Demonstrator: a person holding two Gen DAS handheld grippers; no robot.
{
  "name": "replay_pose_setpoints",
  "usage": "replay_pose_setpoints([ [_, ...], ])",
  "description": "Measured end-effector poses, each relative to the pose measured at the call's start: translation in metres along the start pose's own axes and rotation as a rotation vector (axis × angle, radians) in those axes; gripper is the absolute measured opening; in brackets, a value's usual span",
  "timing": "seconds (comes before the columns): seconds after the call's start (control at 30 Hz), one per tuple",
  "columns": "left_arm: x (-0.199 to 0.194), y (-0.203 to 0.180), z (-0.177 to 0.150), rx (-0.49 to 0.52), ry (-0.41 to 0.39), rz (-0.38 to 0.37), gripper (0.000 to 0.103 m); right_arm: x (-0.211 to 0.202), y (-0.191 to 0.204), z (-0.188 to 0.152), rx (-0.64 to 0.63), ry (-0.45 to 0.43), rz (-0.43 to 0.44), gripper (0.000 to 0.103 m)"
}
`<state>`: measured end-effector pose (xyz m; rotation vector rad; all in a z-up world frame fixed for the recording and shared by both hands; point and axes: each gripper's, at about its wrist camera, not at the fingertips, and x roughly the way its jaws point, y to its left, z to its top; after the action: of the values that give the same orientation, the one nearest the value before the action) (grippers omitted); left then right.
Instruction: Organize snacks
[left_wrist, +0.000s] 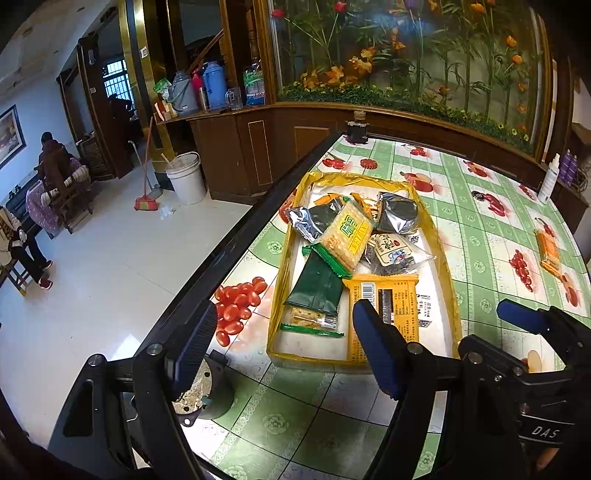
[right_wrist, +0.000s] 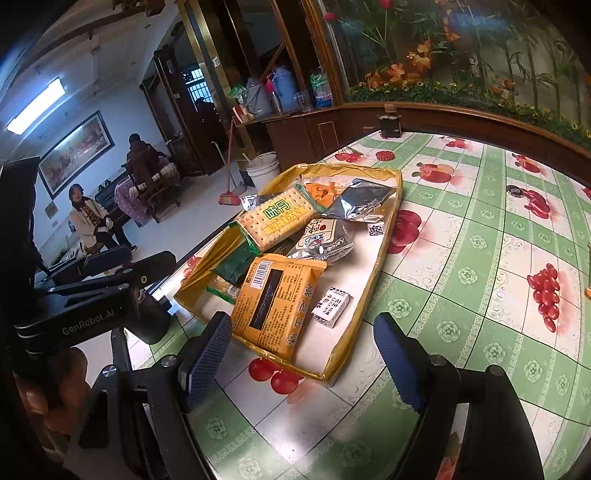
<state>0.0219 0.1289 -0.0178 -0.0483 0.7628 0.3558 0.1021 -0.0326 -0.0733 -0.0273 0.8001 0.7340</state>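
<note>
Yellow-walled tray (left_wrist: 280, 258) sits on the bench (left_wrist: 480, 236), near its left edge, holding the snack packets. Orange packet (right_wrist: 275, 299) lies at the near end, barcode up. WEIDAN cracker packet (right_wrist: 277, 218) rests across the pile, over a green packet (left_wrist: 314, 284). Silver foil packets (right_wrist: 360, 203) at the far end. Small white wrapped sweet (right_wrist: 330, 306) lies just beside the orange packet. One orange snack (left_wrist: 548, 251) lies on the bench well apart from the tray, possibly another cracker packet; too small to read. Left tool (left_wrist: 284, 347): fingers spread, nothing between. Right tool (right_wrist: 303, 363): fingers spread wide, empty, hovering at the tray's near corner.
</note>
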Motion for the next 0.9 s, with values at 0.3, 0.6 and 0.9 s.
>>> replay_pose_setpoints([
  [0.3,-0.019,-0.005,-0.003,0.022,-0.018,-0.033,0.076,-0.01,0.006,-0.007,-0.012,-0.006,-0.011,0.081],
  [0.6,-0.035,-0.009,-0.014,0.056,-0.025,-0.045,0.076,-0.019,0.019,-0.014,-0.113,0.006,-0.012,0.082],
  [0.9,-0.045,-0.011,-0.029,0.092,-0.015,-0.057,0.076,-0.017,0.033,-0.024,-0.251,0.075,-0.044,0.083],
])
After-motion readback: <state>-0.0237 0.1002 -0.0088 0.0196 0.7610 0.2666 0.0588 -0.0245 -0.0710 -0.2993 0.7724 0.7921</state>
